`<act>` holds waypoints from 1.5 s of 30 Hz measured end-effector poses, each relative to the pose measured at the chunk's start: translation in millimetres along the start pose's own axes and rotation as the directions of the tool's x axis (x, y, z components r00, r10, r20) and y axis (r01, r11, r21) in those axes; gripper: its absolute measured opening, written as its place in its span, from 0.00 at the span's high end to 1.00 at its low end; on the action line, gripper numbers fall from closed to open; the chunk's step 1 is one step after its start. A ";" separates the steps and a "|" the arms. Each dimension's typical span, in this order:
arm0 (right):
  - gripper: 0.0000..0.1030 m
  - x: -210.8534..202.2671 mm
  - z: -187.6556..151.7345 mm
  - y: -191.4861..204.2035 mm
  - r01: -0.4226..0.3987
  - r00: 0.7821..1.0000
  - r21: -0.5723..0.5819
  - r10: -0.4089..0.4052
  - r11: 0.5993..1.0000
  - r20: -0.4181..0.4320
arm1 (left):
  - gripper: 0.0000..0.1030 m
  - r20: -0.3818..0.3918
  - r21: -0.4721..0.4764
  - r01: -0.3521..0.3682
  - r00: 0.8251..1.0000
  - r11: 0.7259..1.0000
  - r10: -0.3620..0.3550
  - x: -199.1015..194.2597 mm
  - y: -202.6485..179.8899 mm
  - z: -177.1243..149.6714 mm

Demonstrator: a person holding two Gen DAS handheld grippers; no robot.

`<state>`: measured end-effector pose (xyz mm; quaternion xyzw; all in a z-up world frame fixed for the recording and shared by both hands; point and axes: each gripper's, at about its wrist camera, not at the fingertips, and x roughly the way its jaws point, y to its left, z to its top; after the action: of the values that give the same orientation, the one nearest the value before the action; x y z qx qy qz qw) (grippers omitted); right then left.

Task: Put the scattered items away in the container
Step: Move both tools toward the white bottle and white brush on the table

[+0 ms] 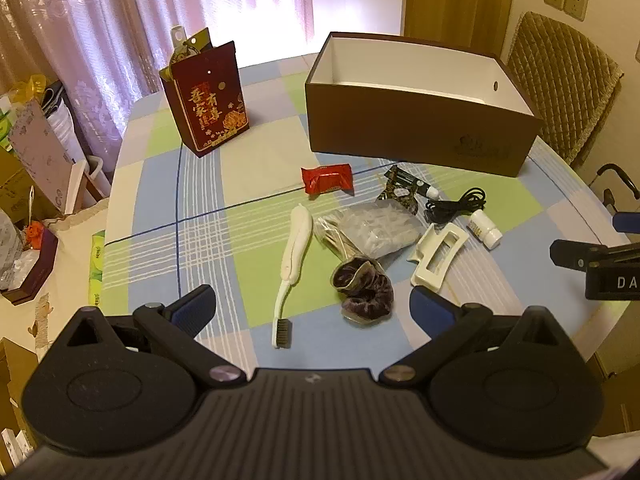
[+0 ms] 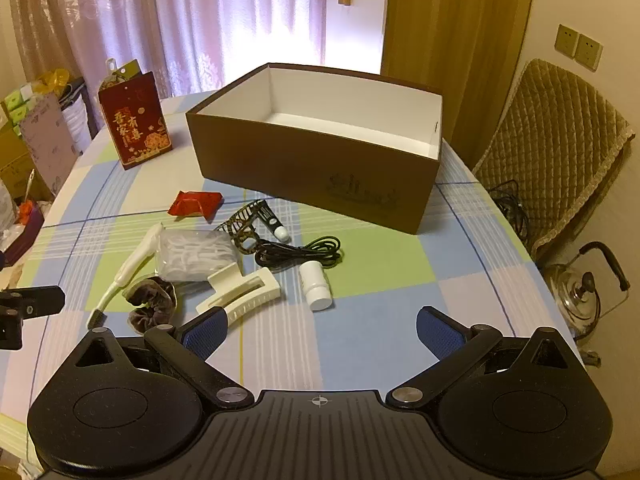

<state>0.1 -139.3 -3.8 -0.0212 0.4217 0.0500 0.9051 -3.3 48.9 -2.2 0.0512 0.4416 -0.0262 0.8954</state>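
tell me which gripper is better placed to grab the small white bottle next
Right. The white bottle lies just ahead of the open right gripper, between its fingers' line. From the left gripper, also open, it sits far off to the right, beyond the white hair claw.

a round table under a checked cloth of blue, green and pale squares fills the room's middle. behind it hang sheer lilac lace curtains, bright with daylight, beside a plain ochre drape. a chair with a quilted tan cover stands at the right, below two wall sockets on a cream wall.
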 end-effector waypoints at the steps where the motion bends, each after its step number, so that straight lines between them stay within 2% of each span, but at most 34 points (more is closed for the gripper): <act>1: 0.00 -0.1 -0.3 0.8 0.001 1.000 0.001 -0.001 1.000 -0.002 | 0.01 -0.002 0.001 0.001 1.000 1.000 -0.001 0.3 0.5 -0.7; 12: 0.00 3.2 -2.0 2.1 0.000 1.000 -0.001 0.000 1.000 -0.016 | 0.01 0.010 -0.020 0.008 1.000 1.000 -0.008 1.1 2.9 -4.5; 21: 0.00 16.8 6.4 -0.3 -0.020 1.000 -0.018 0.020 1.000 -0.006 | 0.01 0.012 -0.059 -0.016 1.000 0.998 0.017 6.1 11.2 -4.5; 29: 0.00 24.6 12.0 -9.0 -0.042 0.998 -0.017 0.043 0.999 0.048 | 0.01 -0.043 -0.082 -0.027 0.999 0.996 0.024 24.1 18.1 -1.6; 39: 0.00 45.5 12.7 -24.8 -0.132 0.991 0.044 0.133 0.990 -0.004 | 0.01 -0.087 -0.087 -0.041 0.996 0.995 0.033 46.0 23.6 1.2; 45: 0.00 65.5 11.7 -28.3 -0.161 0.984 0.051 0.164 0.986 -0.065 | 0.01 -0.121 -0.085 -0.036 0.992 0.996 0.026 61.6 26.2 5.7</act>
<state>53.9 -161.7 -46.6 0.0320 0.4541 0.1136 0.8831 41.1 74.2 -45.9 0.0206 0.4945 0.0100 0.8689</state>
